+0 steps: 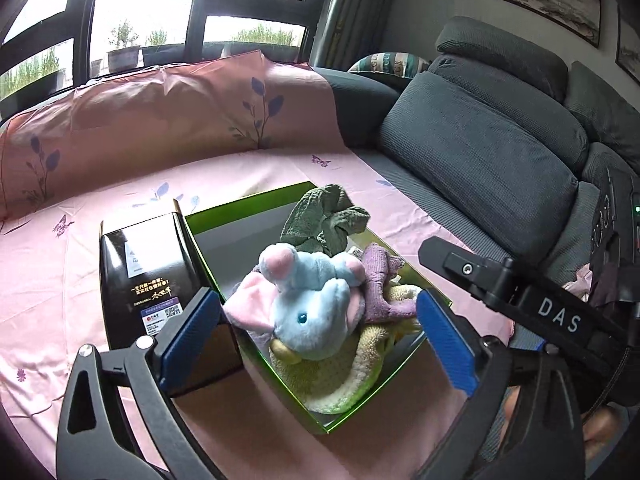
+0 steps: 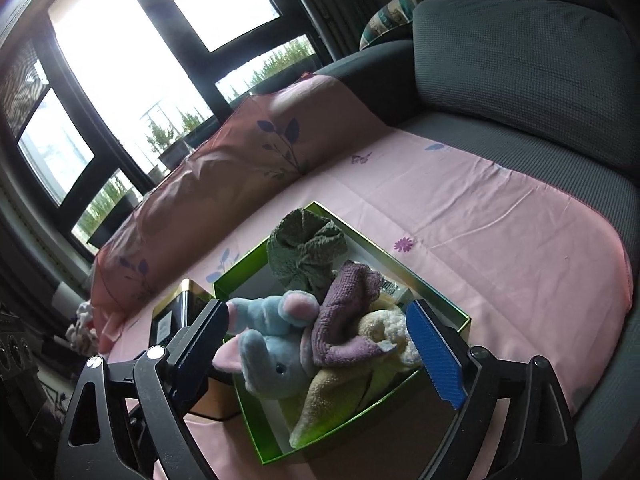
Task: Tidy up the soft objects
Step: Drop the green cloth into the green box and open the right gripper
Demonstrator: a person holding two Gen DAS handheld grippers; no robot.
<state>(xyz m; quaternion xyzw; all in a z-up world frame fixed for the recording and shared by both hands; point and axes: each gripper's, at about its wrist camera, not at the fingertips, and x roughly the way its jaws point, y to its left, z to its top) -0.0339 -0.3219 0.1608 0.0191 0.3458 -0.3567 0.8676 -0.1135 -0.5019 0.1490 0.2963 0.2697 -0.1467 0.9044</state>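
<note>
Left hand-held gripper (image 1: 316, 332): jaws wide apart, empty, poised above the green open cardboard box (image 1: 256, 208). Right hand-held gripper (image 2: 320, 340): likewise; shaft lettered "DAS". Blue-and-pink plush elephant (image 1: 312, 304): atop knitted cloths inside box. Black printed carton (image 1: 152, 276): touching box's left wall, writing illegible.

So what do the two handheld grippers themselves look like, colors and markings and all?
Both are black frames with silver screw heads and cutout struts. The left gripper has two ribbed blue finger pads. The right gripper shows one blue pad; its other finger looks black. White letters DAS mark the right gripper's body.
</note>
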